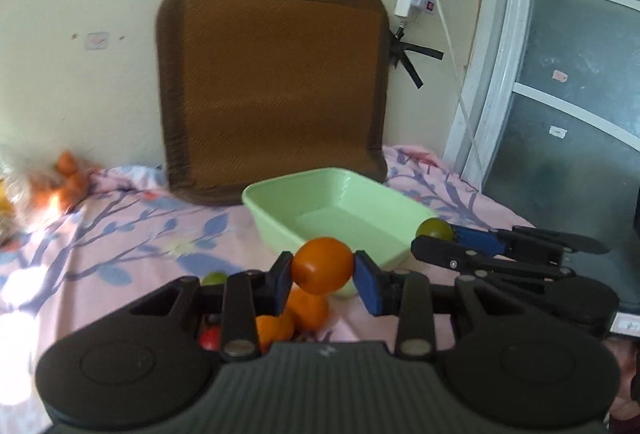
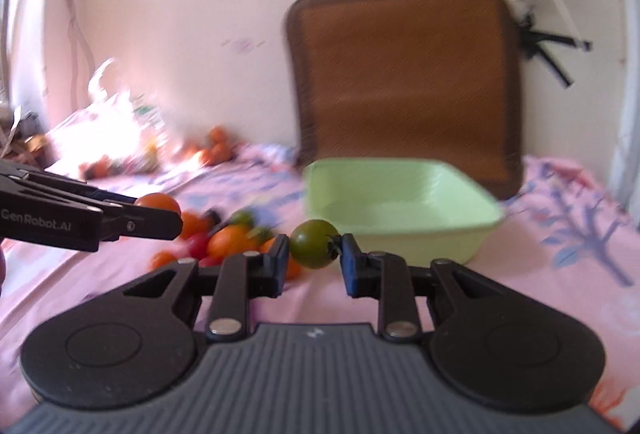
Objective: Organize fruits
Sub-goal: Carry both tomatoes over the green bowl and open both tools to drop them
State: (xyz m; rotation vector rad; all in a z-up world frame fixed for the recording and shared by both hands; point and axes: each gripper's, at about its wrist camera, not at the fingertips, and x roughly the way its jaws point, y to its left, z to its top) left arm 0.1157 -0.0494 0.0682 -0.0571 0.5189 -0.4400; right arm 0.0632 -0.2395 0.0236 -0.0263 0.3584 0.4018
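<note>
Nearest the lens, the left tongs (image 1: 322,266) clamp an orange tomato (image 1: 322,264), lifted above the loose fruit pile (image 1: 294,318) on the floral bedsheet (image 1: 120,234). Further right, the right tongs (image 2: 314,244) pinch a green tomato (image 2: 314,243) just short of the green tub (image 2: 400,206) (empty, so far as I can see). Both fruits should clear the near rim before release, low enough not to bounce. Room is open left of the tub; behind it stands a brown cushion (image 2: 404,82).
</note>
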